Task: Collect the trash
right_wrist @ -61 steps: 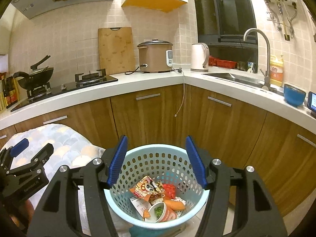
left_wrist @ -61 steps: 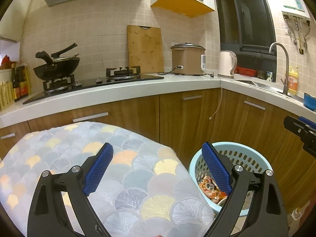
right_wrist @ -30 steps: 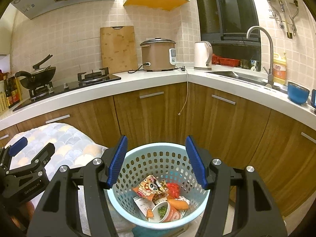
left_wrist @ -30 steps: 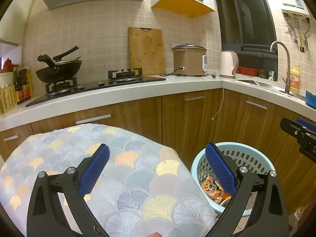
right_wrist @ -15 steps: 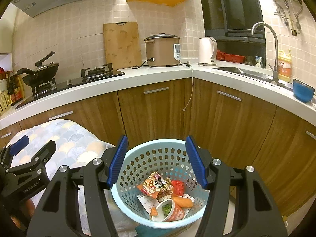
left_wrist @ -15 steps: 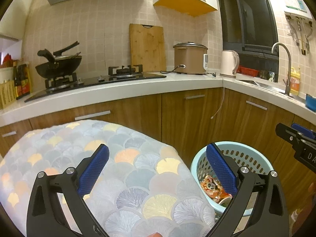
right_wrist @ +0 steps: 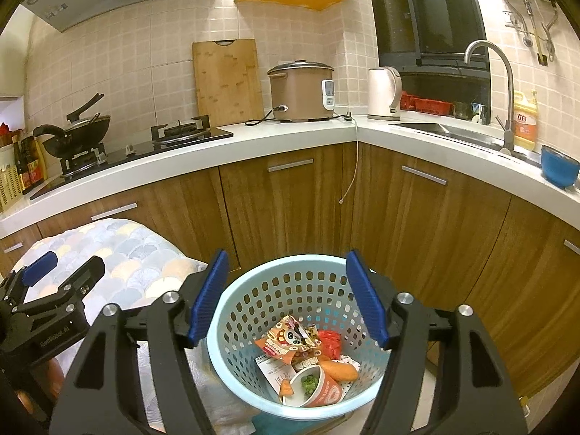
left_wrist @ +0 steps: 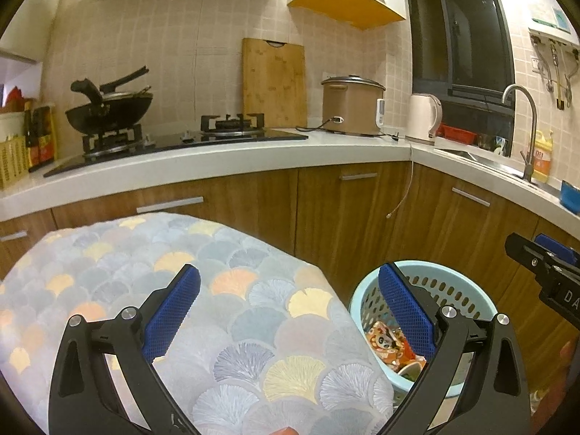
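Note:
A light blue perforated basket [right_wrist: 253,311] stands on the floor by the cabinets and also shows in the left wrist view [left_wrist: 467,290]. It holds trash: a panda snack wrapper [right_wrist: 290,337], a noodle cup [right_wrist: 319,388], a carrot [right_wrist: 337,369] and paper. My right gripper [right_wrist: 288,297] is open and empty above the basket. My left gripper [left_wrist: 290,308] is open and empty above a table covered in a fan-pattern cloth [left_wrist: 145,264]. Each gripper shows at the edge of the other's view.
Brown cabinets [right_wrist: 290,199] under a white L-shaped counter [right_wrist: 253,145] surround the basket. On the counter are a wok [left_wrist: 108,108], gas hob [left_wrist: 228,123], cutting board [left_wrist: 273,79], rice cooker [right_wrist: 301,90], kettle [right_wrist: 384,92], sink tap [right_wrist: 504,83] and blue bowl [right_wrist: 558,170].
Both grippers have drifted slightly up and back from the basket, staying open and empty. The trash in the basket has not moved.

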